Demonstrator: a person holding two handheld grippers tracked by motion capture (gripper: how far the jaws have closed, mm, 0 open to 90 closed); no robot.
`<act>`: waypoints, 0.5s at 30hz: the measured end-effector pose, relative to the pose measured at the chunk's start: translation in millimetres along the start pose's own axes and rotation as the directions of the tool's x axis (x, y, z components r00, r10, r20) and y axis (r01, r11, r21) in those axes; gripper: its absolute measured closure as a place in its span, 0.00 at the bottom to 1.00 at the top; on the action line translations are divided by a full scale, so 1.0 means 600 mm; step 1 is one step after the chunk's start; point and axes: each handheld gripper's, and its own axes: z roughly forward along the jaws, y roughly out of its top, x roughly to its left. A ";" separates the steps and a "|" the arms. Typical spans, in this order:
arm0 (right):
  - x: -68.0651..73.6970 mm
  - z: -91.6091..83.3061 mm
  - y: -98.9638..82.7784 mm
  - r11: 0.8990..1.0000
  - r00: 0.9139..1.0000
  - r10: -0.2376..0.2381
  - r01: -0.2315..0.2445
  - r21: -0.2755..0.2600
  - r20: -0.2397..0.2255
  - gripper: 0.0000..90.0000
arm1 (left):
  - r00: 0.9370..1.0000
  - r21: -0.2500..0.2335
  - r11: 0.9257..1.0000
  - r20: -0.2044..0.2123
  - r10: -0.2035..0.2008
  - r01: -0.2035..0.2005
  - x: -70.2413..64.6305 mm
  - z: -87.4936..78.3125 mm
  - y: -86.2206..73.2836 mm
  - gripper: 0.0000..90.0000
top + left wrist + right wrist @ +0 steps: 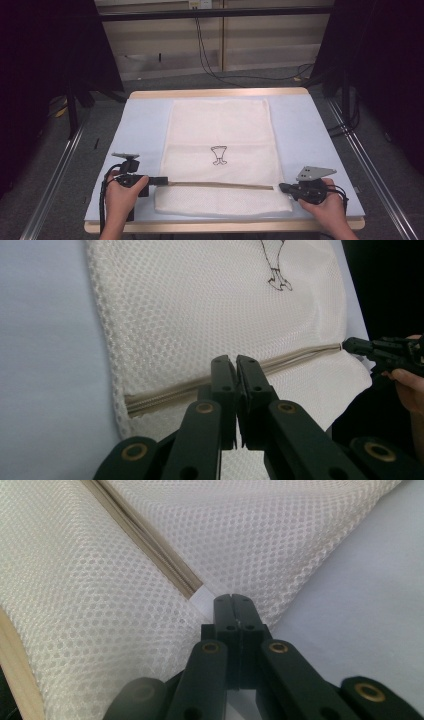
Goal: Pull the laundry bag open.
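Mesh bag (220,145), cream w/ beige zip (220,185)

A lab-style recording bay — black curtains (45,45), metal floor rails (55,170), loose cables (210,55) behind the table (300,125).

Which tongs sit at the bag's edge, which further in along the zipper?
The right tongs pinch the mesh bag at the zipper's end by the edge; the left tongs are closed on the zipper, further in.
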 end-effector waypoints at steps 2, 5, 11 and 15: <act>0.000 0.000 0.000 1.000 1.000 0.000 0.000 0.001 0.000 1.00 | 1.000 -0.007 1.000 0.006 -0.006 0.006 0.002 0.000 -0.001 0.97; 0.000 0.000 0.000 1.000 1.000 0.000 0.000 0.001 0.001 1.00 | 1.000 0.002 1.000 -0.015 0.002 -0.002 0.004 -0.001 -0.001 0.97; -0.001 0.000 0.000 1.000 1.000 0.009 -0.009 0.001 0.001 1.00 | 0.999 -0.007 1.000 -0.040 0.024 -0.025 0.015 -0.014 0.000 0.97; -0.001 0.000 0.000 1.000 1.000 0.003 -0.003 0.000 0.002 1.00 | 0.999 -0.009 1.000 -0.039 0.000 -0.001 0.015 -0.017 -0.001 0.97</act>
